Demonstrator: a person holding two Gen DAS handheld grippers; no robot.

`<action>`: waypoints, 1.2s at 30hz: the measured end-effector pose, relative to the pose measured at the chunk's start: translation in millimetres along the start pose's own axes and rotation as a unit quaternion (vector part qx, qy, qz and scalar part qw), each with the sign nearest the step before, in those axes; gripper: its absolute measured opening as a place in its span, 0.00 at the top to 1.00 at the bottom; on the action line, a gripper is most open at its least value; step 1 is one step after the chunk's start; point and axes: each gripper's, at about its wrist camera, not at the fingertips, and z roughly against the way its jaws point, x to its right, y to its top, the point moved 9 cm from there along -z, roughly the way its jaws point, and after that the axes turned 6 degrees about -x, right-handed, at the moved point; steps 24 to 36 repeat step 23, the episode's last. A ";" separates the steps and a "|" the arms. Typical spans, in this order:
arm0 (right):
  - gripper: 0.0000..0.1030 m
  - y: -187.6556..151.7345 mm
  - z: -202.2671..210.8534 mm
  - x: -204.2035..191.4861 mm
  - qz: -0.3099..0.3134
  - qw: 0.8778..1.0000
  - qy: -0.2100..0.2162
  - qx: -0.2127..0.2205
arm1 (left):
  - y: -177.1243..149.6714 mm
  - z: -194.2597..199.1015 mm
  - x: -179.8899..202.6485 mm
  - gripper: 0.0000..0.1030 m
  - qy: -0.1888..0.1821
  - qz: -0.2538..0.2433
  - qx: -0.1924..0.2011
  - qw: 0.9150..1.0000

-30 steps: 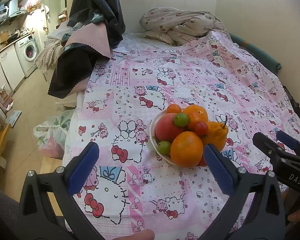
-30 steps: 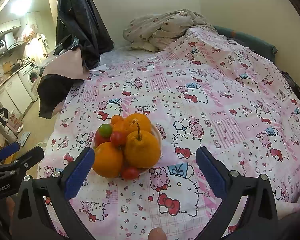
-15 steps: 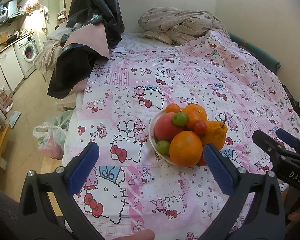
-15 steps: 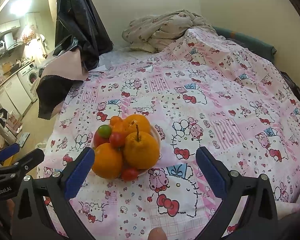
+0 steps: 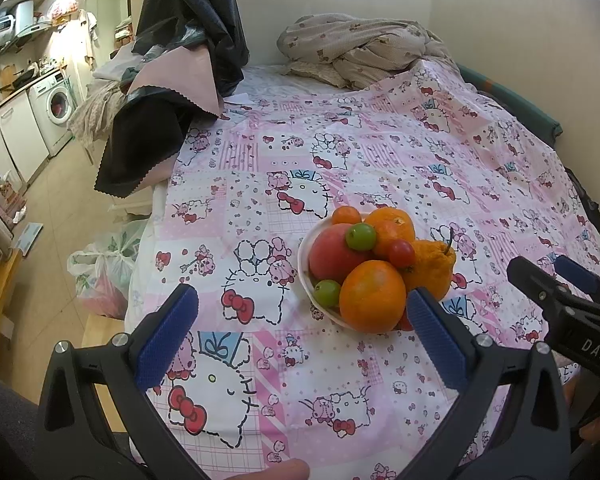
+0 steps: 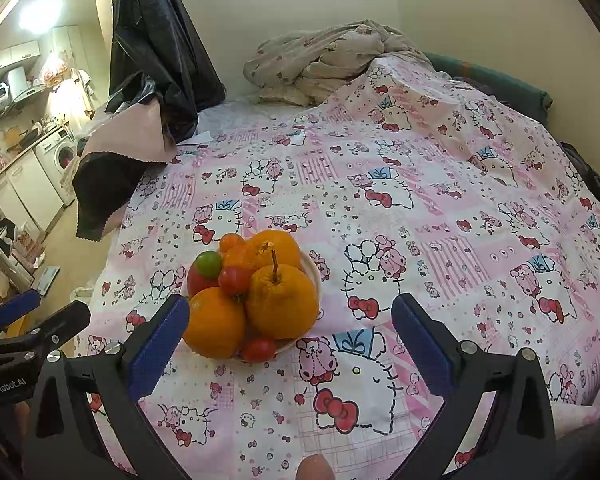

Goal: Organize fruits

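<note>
A pink cartoon-print bedsheet [image 5: 380,152] covers the bed, with a crumpled blanket [image 5: 360,52] at its far end and a black plastic sheet [image 5: 196,20] hanging at the far left. The left gripper [image 5: 302,326] hovers above the sheet's near edge, jaws spread wide, holding nothing. The right gripper [image 6: 290,338] hovers alongside it, jaws likewise spread wide and empty. A white bowl [image 5: 306,276] rests on the sheet just ahead of both grippers, heaped with fruit. A large orange [image 5: 372,296] sits at the near side of the pile. A knobbly stemmed citrus [image 6: 282,300] touches it. A red apple [image 5: 334,252] lies on the left side. A cherry tomato [image 5: 401,253] and a green grape [image 5: 361,237] sit on top.
</note>
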 end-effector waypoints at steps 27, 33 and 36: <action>0.00 1.1 2.4 -1.3 0.000 1.000 0.000 0.002 | 0.6 0.6 0.3 0.00 -0.001 0.002 -0.003 1.000; 0.00 1.1 2.4 -1.3 0.000 1.000 0.000 0.002 | 0.6 0.6 0.3 0.00 -0.001 0.002 -0.003 1.000; 0.00 1.1 2.4 -1.3 0.000 1.000 0.000 0.002 | 0.6 0.6 0.3 0.00 -0.001 0.002 -0.003 1.000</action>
